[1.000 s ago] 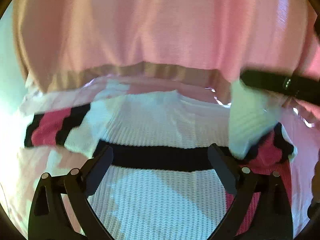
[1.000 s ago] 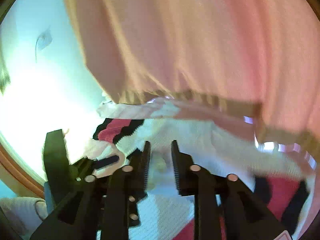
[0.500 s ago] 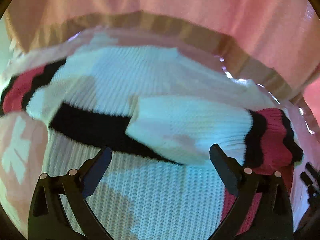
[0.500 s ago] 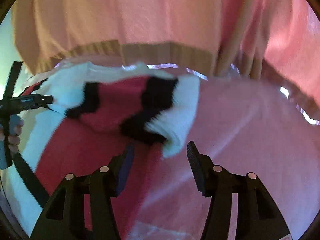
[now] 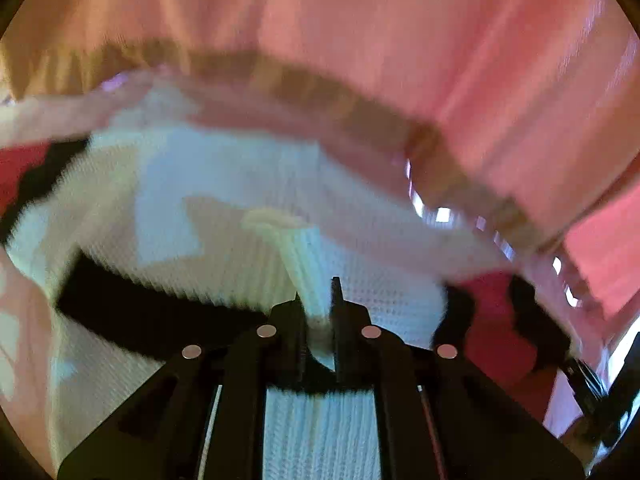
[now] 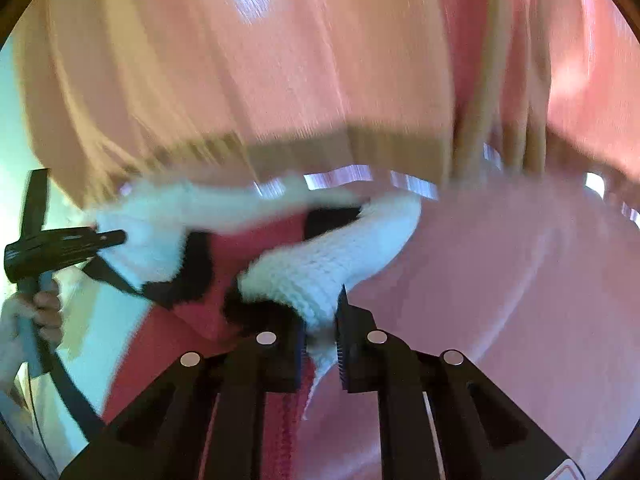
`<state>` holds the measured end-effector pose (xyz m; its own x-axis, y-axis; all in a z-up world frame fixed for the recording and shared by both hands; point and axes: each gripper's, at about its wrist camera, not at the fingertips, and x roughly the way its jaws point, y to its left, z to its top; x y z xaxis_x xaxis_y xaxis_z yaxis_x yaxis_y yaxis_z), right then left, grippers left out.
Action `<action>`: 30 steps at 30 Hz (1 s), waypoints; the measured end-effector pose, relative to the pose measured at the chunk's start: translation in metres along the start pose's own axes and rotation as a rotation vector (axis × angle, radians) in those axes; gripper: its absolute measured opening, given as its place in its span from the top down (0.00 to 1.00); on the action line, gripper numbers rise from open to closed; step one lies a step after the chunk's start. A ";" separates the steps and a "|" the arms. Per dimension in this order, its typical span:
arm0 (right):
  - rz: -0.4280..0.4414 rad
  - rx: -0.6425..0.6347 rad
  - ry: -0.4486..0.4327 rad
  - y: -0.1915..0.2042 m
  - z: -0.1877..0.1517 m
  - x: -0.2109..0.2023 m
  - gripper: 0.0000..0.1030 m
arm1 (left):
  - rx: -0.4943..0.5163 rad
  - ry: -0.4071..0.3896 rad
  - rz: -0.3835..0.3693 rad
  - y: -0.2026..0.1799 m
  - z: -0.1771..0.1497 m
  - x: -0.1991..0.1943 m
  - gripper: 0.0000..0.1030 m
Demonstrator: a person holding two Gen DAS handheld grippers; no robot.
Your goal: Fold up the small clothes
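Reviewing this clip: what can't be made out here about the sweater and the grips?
- Left wrist view: the knit sweater is motion-blurred; its lower part is hidden behind the left tongs, closing on a pinched white fold.
- Right wrist view: the sweater's full outline is cut off; the right tongs close on its white sleeve edge.
- Both views: the pink cloth covers the surface beneath.
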<state>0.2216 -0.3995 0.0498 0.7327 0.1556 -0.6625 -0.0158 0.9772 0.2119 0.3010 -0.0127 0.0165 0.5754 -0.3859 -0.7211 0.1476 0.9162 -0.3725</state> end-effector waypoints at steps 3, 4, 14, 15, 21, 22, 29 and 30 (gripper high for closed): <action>-0.067 -0.005 0.079 -0.010 -0.016 0.017 0.89 | -0.001 -0.031 0.075 0.016 0.005 -0.003 0.90; -0.088 0.002 0.141 -0.017 -0.025 0.029 0.89 | -0.005 -0.011 0.100 0.025 0.002 0.003 0.88; -0.032 0.065 0.024 -0.012 -0.014 -0.017 0.54 | -0.041 -0.022 0.123 0.037 -0.003 -0.008 0.50; -0.023 0.095 0.010 -0.014 -0.008 -0.013 0.52 | -0.045 -0.015 0.128 0.037 -0.002 -0.005 0.49; -0.056 0.144 0.086 -0.019 0.004 0.042 0.52 | -0.097 0.064 0.163 0.048 -0.004 0.019 0.49; -0.047 0.174 0.108 -0.024 0.003 0.052 0.52 | -0.090 0.059 0.168 0.048 -0.004 0.018 0.49; -0.023 0.204 0.150 -0.030 0.000 0.076 0.86 | -0.031 0.045 0.099 0.038 0.003 0.025 0.92; -0.014 0.205 0.126 -0.028 0.002 0.071 0.88 | -0.034 0.028 0.095 0.038 0.005 0.021 0.93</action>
<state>0.2755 -0.4166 -0.0013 0.6409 0.1715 -0.7482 0.1417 0.9315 0.3349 0.3231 0.0141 -0.0098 0.5628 -0.3009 -0.7699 0.0660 0.9448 -0.3210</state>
